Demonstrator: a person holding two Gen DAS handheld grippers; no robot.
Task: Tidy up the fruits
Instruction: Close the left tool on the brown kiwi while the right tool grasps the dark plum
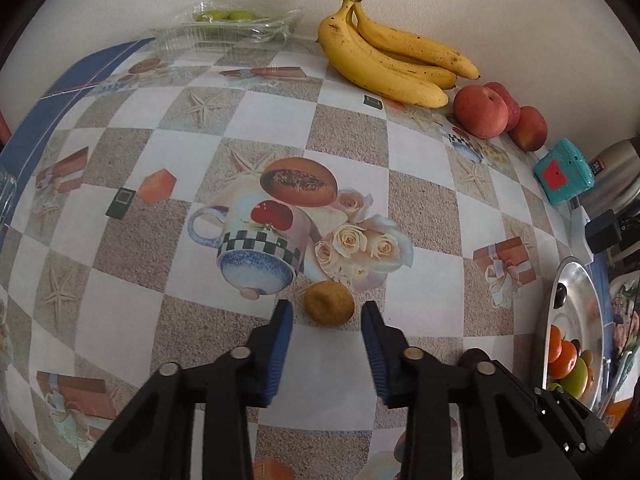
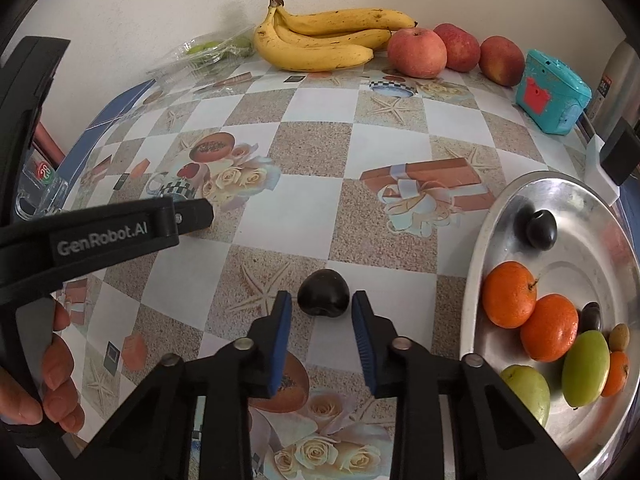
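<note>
In the left wrist view a small brown round fruit (image 1: 328, 303) lies on the patterned tablecloth, right at the tips of my left gripper (image 1: 328, 312). Its blue pads (image 1: 283, 332) flank the fruit with a thin gap on each side, so it stands open. In the right wrist view a dark plum (image 2: 323, 292) lies between the tips of my right gripper (image 2: 321, 300). It is open too, with the pads (image 2: 362, 332) almost touching the plum. A metal plate (image 2: 480, 240) to the right holds oranges (image 2: 508, 294), green fruits (image 2: 586, 368) and another dark plum (image 2: 541, 229).
Bananas (image 2: 320, 40) and three red apples (image 2: 416, 52) lie along the back wall, beside a clear plastic box (image 2: 208, 50) with green fruit. A teal box (image 2: 552, 92) and a steel flask (image 2: 618, 84) stand at the back right. The left tool's black body (image 2: 120, 232) and a hand (image 2: 52, 380) fill the left.
</note>
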